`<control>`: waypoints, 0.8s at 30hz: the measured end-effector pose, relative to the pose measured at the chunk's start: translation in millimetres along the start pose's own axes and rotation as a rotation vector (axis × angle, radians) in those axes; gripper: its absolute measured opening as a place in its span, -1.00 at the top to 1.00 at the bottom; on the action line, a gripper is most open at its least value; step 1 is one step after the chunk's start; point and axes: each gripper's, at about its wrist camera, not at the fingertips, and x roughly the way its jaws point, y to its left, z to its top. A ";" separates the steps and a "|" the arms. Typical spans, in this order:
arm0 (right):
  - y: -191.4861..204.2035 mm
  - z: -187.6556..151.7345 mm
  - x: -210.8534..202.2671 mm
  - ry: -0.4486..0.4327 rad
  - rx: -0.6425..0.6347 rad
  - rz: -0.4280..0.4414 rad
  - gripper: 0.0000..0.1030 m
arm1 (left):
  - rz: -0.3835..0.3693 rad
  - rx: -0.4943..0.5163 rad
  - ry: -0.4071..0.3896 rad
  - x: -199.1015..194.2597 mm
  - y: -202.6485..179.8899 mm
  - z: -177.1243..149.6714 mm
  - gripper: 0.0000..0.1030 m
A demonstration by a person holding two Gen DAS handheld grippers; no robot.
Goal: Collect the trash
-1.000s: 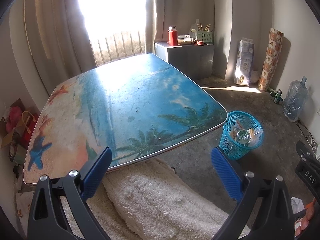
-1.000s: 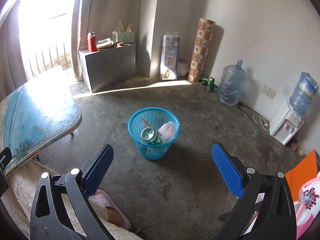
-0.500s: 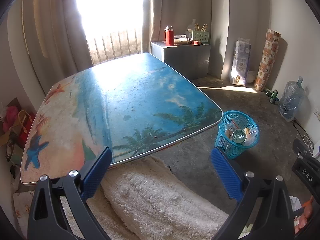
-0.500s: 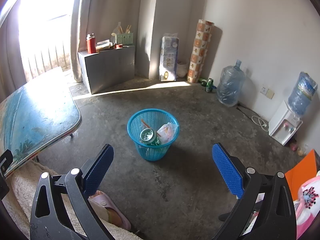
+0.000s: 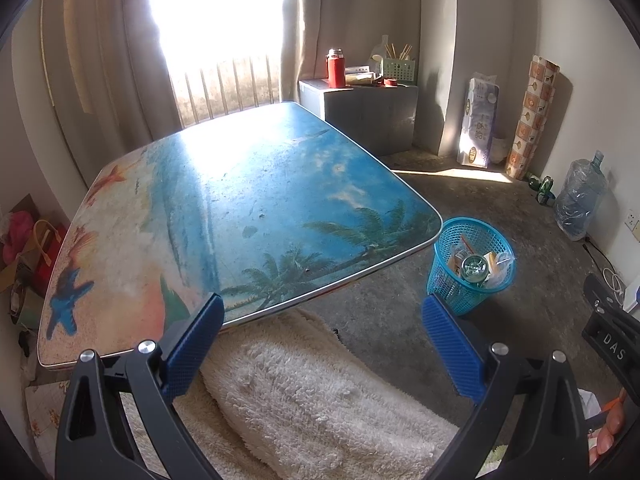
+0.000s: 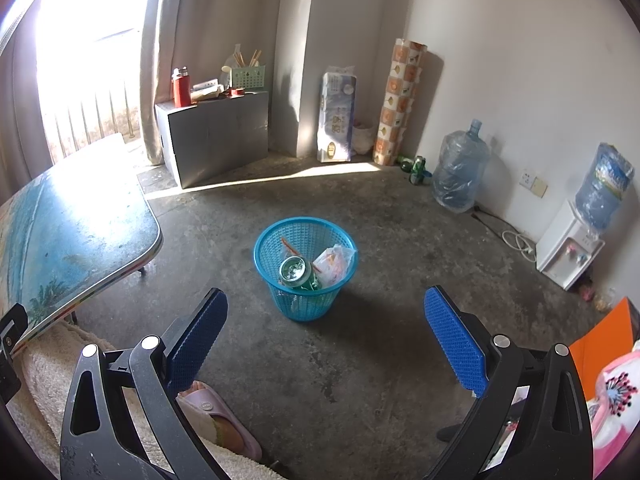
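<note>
Right wrist view looks down at a blue basket (image 6: 306, 268) that stands on the grey floor (image 6: 400, 272). Inside the basket lies a green can (image 6: 298, 274) with its shiny end up, and just beside the can sits a crumpled clear wrapper (image 6: 334, 264). A thin red strip (image 6: 289, 245) leans against the basket's inner wall behind the can. The right gripper (image 6: 326, 344) hangs in the air on the near side of the basket, with its two blue pads (image 6: 196, 338) spread wide and nothing between them. A pink slipper (image 6: 218, 424) lies on the floor well in front of the basket, under the gripper's left finger.

From the left wrist view, the basket stands just beside the corner of a table (image 5: 240, 216) with a beach and palm tree picture on its top. The left gripper (image 5: 320, 346) hovers in front of the table edge, away from the basket, and its pads are also spread wide and hold nothing. Below it, next to the basket, lies a fluffy cream rug (image 5: 320, 400) that runs under the table edge.

Far behind the basket, a grey box (image 6: 216, 136) stands by the curtain, with a red flask (image 6: 181, 88) on top. A tall pack of paper rolls (image 6: 336, 114) and a patterned roll (image 6: 398, 102) lean on the wall behind the basket. Off to the basket's right stands a big water jug (image 6: 460, 168), and farther right a white water cooler (image 6: 568, 248).
</note>
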 end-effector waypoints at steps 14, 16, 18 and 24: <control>-0.4 -0.4 0.9 -0.001 -0.001 0.000 -0.84 | -0.001 0.001 0.000 -0.1 -0.3 -0.2 -0.89; -0.6 -0.4 0.5 -0.001 0.000 0.000 -0.84 | 0.000 0.001 0.000 -0.2 -0.2 -0.1 -0.89; -0.4 -0.5 0.5 -0.001 -0.001 0.000 -0.84 | 0.000 0.002 0.000 -0.2 -0.5 -0.2 -0.89; 0.2 -0.9 0.5 -0.001 0.000 -0.001 -0.84 | -0.001 0.000 0.000 -0.4 -0.5 -0.1 -0.89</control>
